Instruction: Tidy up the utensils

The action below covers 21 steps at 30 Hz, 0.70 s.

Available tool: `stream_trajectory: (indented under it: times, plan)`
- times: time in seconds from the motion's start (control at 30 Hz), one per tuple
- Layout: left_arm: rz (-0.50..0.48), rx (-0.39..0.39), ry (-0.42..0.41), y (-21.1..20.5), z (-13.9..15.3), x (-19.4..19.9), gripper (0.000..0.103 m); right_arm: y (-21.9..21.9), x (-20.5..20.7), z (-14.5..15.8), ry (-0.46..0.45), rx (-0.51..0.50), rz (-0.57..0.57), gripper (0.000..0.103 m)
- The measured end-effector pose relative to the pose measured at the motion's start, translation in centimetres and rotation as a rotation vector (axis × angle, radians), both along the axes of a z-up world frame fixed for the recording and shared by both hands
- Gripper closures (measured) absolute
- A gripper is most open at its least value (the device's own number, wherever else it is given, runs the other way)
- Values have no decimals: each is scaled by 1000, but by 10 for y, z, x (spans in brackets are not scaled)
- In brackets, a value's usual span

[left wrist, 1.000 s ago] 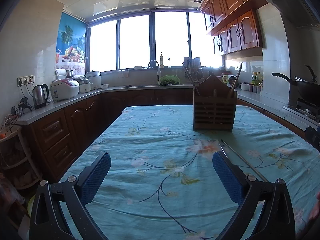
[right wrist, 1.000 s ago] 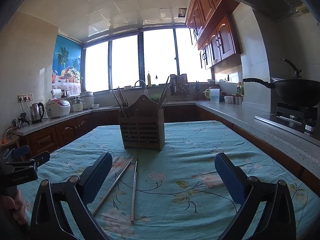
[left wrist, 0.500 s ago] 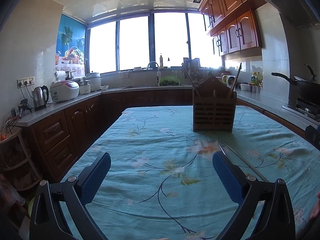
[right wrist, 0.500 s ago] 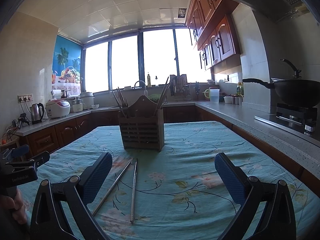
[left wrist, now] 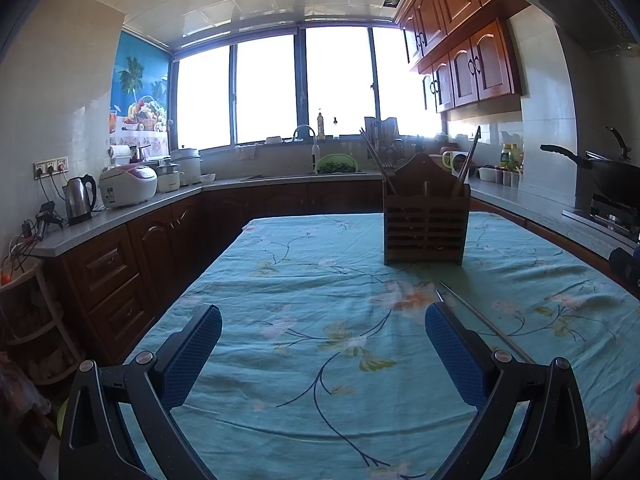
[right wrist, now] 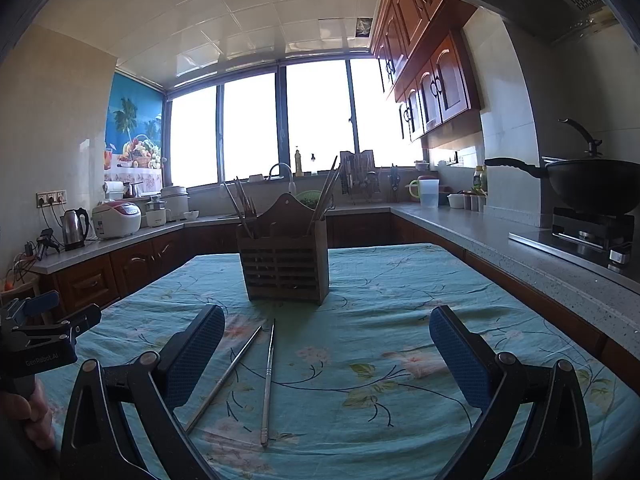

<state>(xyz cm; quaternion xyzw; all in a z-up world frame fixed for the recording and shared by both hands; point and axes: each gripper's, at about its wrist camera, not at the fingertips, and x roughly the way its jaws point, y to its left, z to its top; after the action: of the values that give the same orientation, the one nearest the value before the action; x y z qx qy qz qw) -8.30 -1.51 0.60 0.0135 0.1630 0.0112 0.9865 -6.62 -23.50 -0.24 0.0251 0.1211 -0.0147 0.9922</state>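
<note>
Cloth, wood, metal, plastic: what you've got in front of you.

Your tablecloth (right wrist: 400, 320) is matt woven cloth, teal w/ printed flowers, creased and rumpled. Utensil holder (right wrist: 285, 264) is dark slatted wood, dull finish; sticks standing in it look like wood too, can't tell for sure. Two chopsticks (right wrist: 267, 380) on the cloth are slim metal, satin sheen w/ light catching the shafts. Your right gripper (right wrist: 327, 352) and left gripper (left wrist: 323, 350) have matt black plastic arms, metal pivot screws, blue pads (right wrist: 460, 364) w/ fine dimpled rubbery texture. Cabinets (left wrist: 464, 68) are glossy varnished wood. Kettle (left wrist: 80, 199) is polished metal. Countertop (right wrist: 520, 256) is smooth speckled stone.
</note>
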Motion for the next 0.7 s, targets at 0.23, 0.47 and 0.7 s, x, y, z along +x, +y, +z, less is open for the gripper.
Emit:
stream_trajectory:
  times: [0.23, 0.47, 0.7]
  plan:
    - [-2, 0, 0, -1, 0, 0, 1, 1, 1, 0, 1, 1, 4, 0]
    - [-5, 11, -4, -5, 2, -1, 1, 0, 2, 0, 7, 5, 6, 0]
    - [-4, 8, -4, -6, 1, -2, 1, 0, 3, 0, 8, 7, 7, 0]
